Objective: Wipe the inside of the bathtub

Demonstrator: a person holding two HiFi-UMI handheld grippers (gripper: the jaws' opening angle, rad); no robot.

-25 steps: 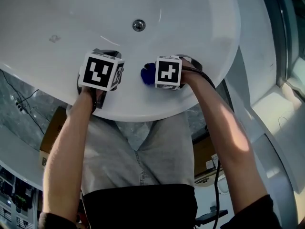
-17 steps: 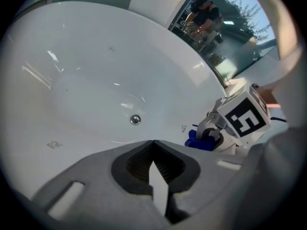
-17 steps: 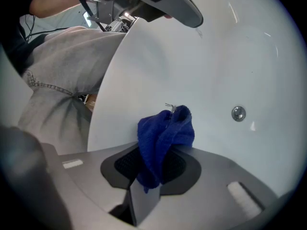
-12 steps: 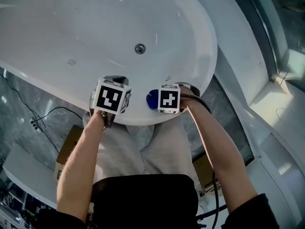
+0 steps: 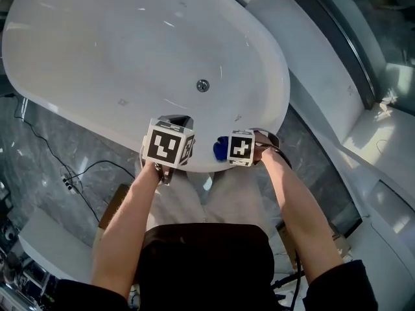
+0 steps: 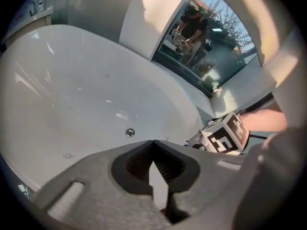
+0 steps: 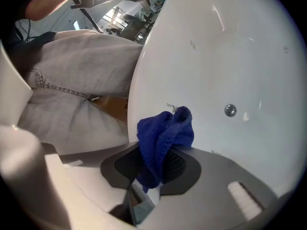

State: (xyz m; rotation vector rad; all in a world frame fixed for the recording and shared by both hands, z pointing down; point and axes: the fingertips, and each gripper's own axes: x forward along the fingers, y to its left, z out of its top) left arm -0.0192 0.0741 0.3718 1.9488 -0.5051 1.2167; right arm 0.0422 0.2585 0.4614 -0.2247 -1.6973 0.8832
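Pinches blue cloth (image 7: pixel 165 131) in right gripper (image 7: pixel 160 166), left gripper (image 6: pixel 153 150) squeezed shut, empty; may drop it off near bathtub (image 5: pixel 130 57) rim from weak pinch.

The bathtub (image 5: pixel 97 57) was plain glossy white, with a small silver drain (image 5: pixel 203 85). The cloth (image 7: pixel 165 128) was deep blue. The left hand-held gripper (image 6: pixel 153 146) and the right hand-held gripper (image 7: pixel 165 151) had grey jaws with black ribbed pads, and each cube showed black square markers on white. The floor (image 5: pixel 58 141) on the left was grey marble with pale veins. The person's trousers (image 5: pixel 201 199) were light grey.
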